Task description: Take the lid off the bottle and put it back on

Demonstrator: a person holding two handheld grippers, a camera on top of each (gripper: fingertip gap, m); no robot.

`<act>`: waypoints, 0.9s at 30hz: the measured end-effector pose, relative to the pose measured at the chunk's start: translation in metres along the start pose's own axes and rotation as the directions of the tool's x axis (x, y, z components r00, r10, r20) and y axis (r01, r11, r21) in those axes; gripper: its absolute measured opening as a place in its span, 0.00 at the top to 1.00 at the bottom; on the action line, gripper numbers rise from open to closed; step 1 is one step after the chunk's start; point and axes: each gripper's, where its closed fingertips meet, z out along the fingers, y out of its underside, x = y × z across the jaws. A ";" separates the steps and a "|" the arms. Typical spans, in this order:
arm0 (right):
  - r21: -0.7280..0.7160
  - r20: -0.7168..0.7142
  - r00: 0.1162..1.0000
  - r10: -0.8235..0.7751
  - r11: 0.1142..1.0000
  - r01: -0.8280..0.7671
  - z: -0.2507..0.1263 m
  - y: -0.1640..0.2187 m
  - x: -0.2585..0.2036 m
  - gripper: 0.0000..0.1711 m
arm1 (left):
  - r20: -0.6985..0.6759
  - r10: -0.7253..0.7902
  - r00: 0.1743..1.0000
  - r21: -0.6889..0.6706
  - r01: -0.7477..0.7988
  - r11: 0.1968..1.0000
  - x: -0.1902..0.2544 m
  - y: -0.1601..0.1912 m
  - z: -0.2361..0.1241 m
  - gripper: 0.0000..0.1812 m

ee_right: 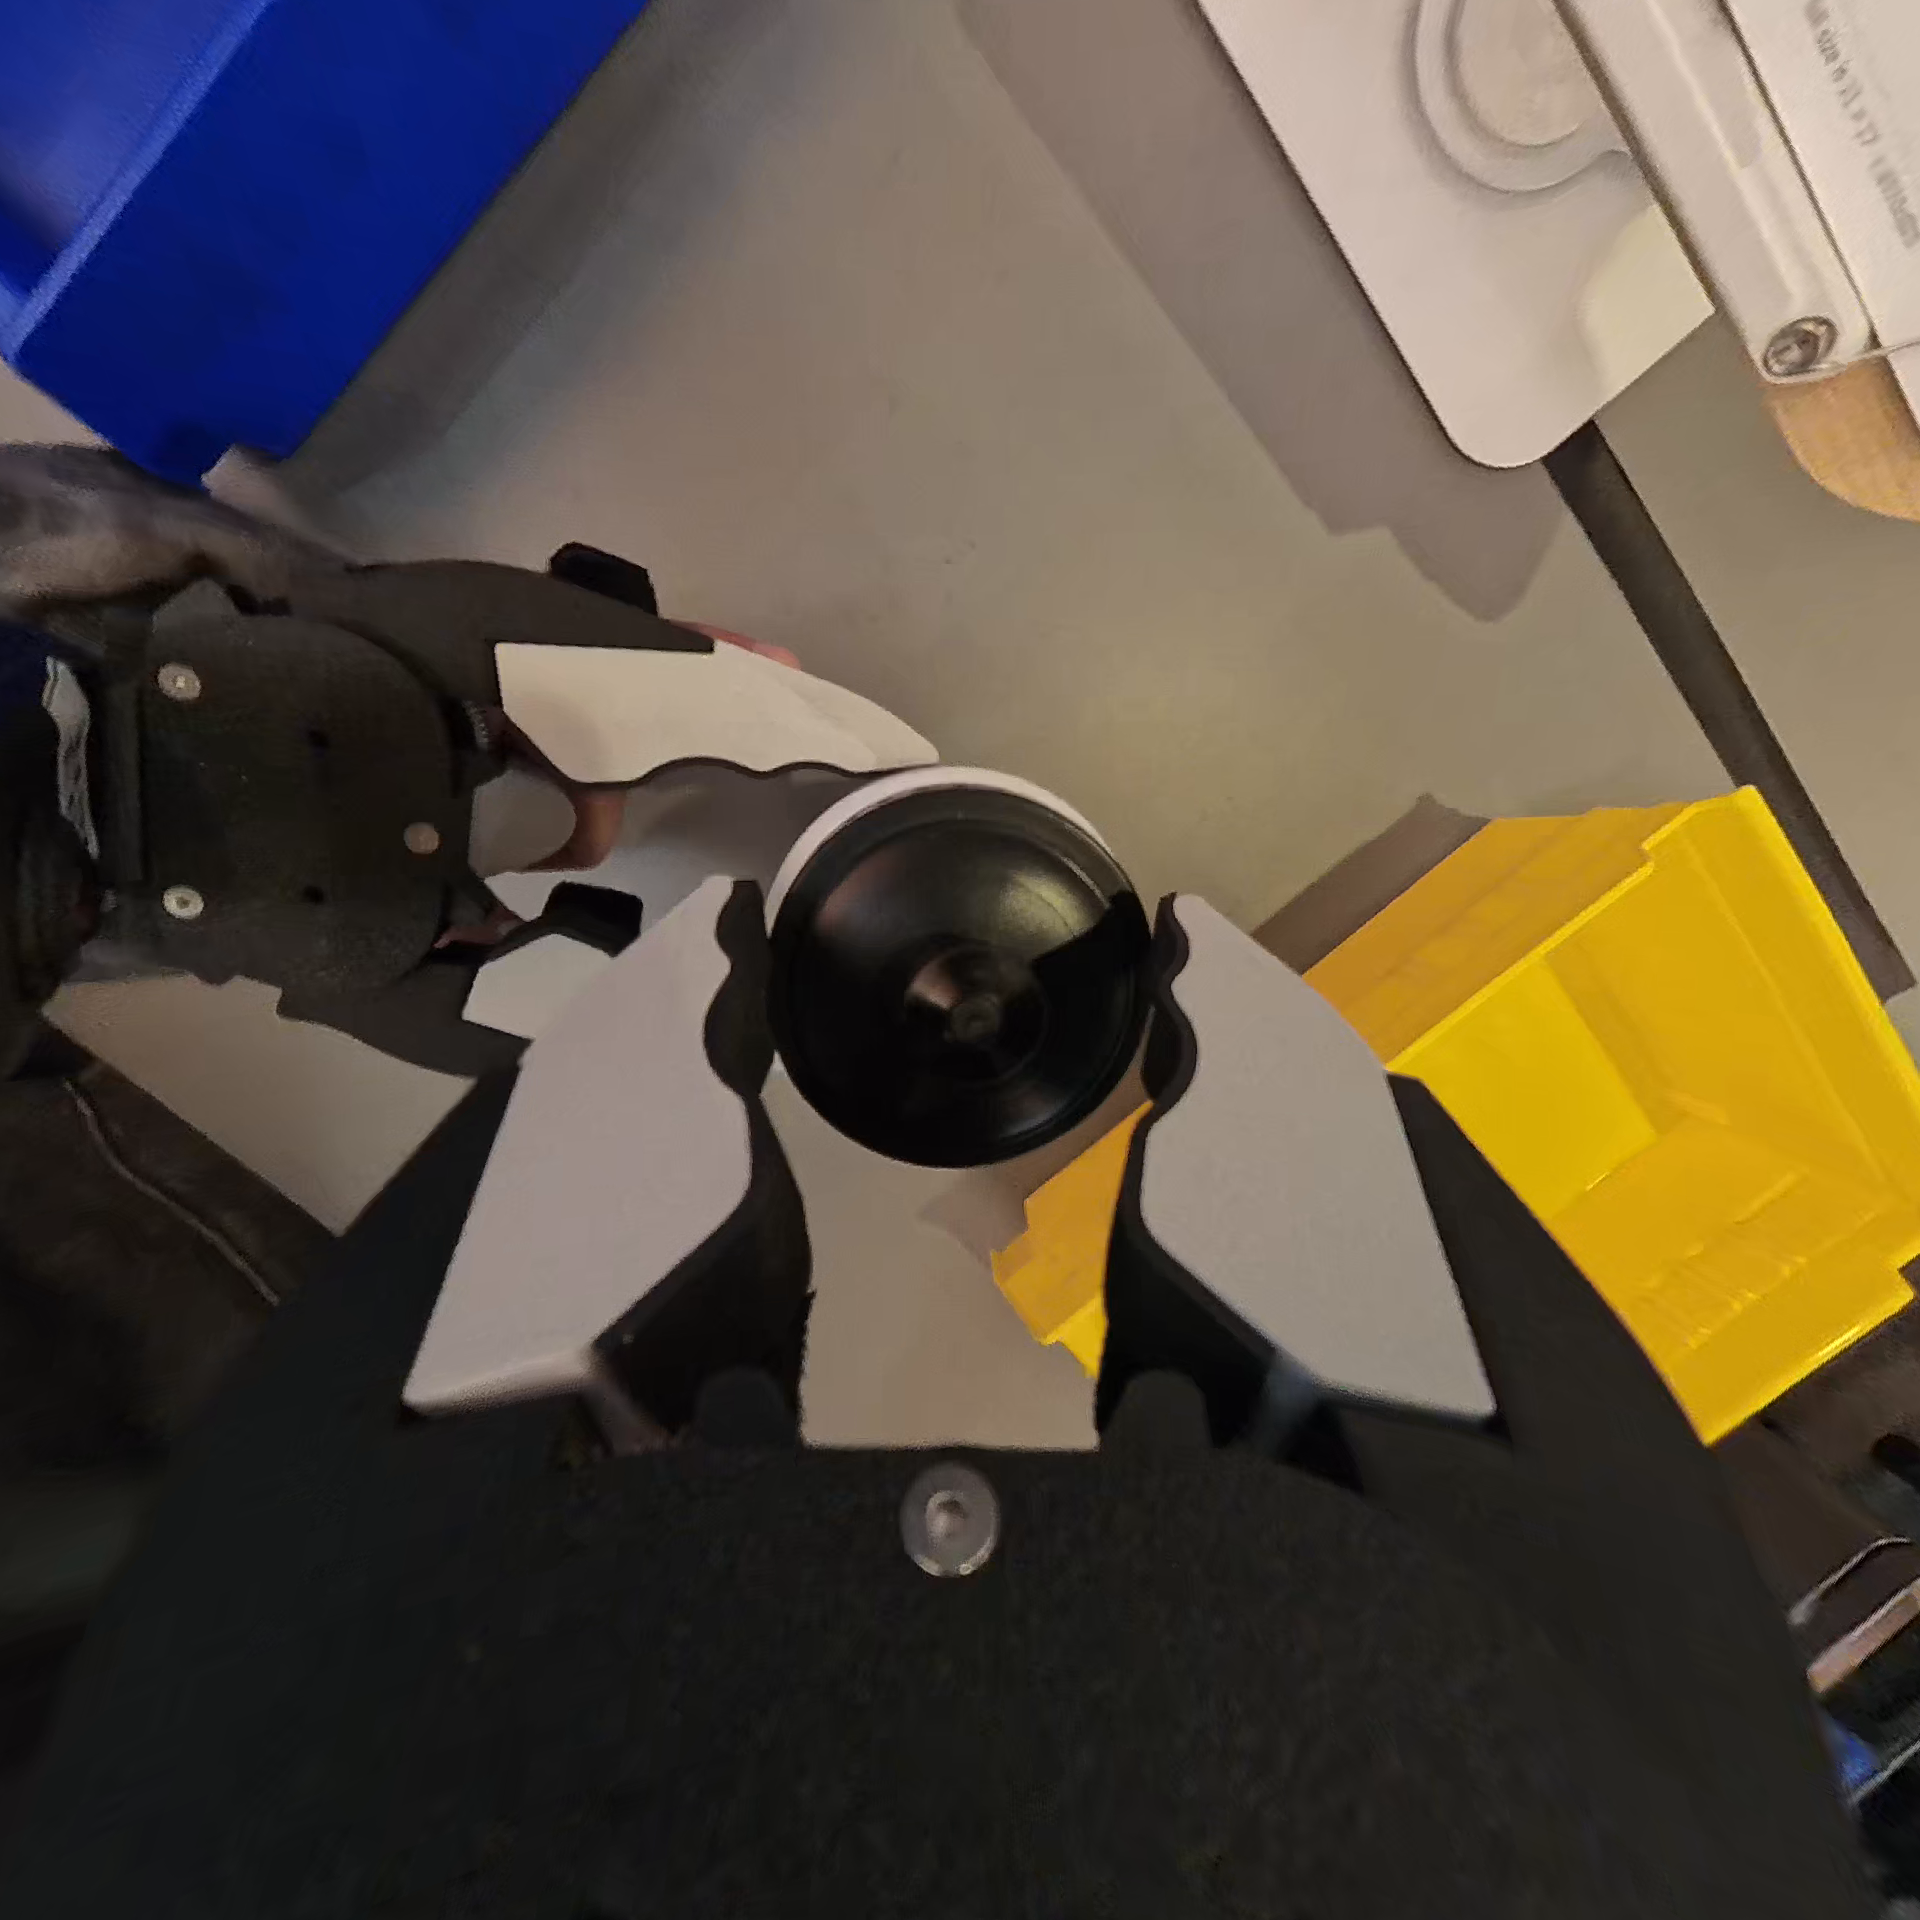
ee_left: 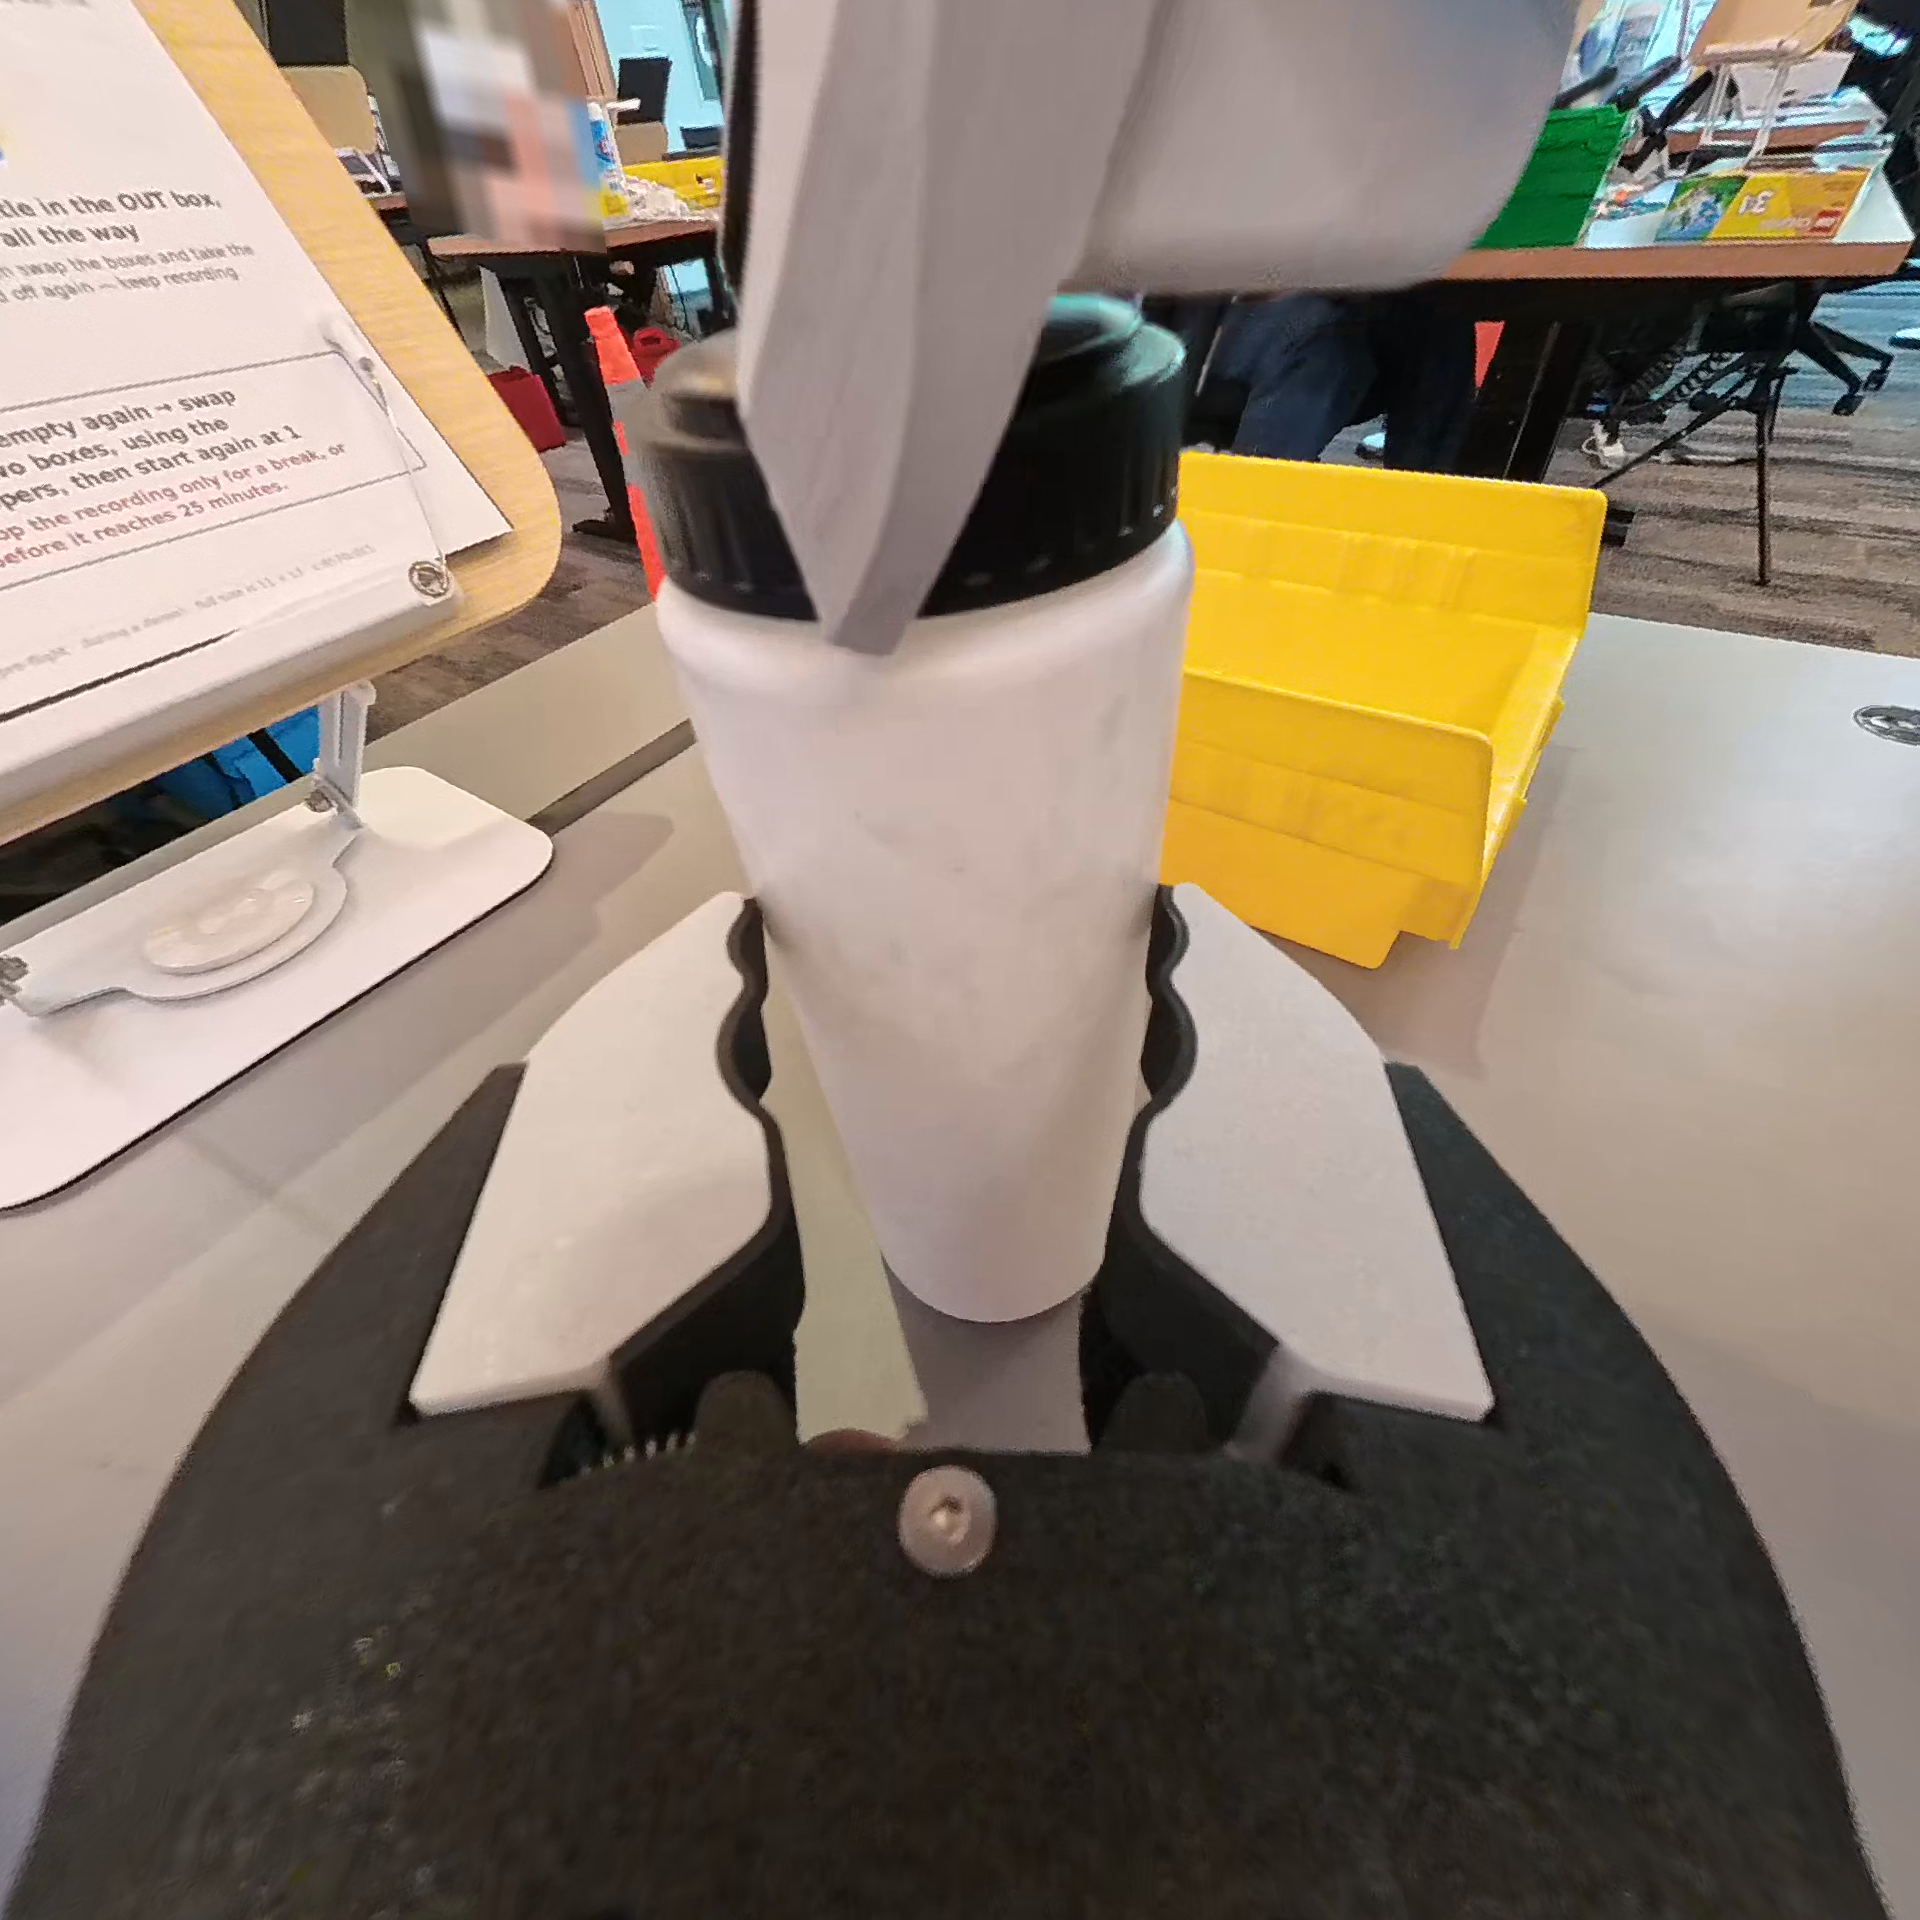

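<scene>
Two grippers are meeting one upright white bottle (ee_left: 940, 935): we are pinching its body with the left gripper (ee_left: 958, 997), while the right gripper (ee_right: 954, 997) is clamping the black lid (ee_right: 951, 977) from directly above.

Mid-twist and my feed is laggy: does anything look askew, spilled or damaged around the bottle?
Nothing stands out. The white bottle stands upright in the left gripper, the black lid sits level on it between the right gripper's jaws. No spill shows on the grey table.
</scene>
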 end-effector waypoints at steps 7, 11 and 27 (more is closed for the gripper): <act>0.306 0.079 0.835 -0.545 0.810 0.500 -0.055 -0.031 -0.017 0.50 | -0.095 0.015 0.995 0.025 -0.013 1.000 0.006 0.000 0.000 0.61; 0.259 0.063 0.567 -0.821 0.562 0.785 -0.064 -0.010 -0.018 0.40 | -0.164 0.033 0.986 0.038 -0.027 0.999 0.010 0.000 -0.002 0.61; 0.287 0.232 -0.221 -0.947 -0.150 0.946 -0.023 0.030 -0.013 0.57 | -0.410 0.031 0.912 0.060 -0.007 0.998 0.027 0.000 -0.008 0.61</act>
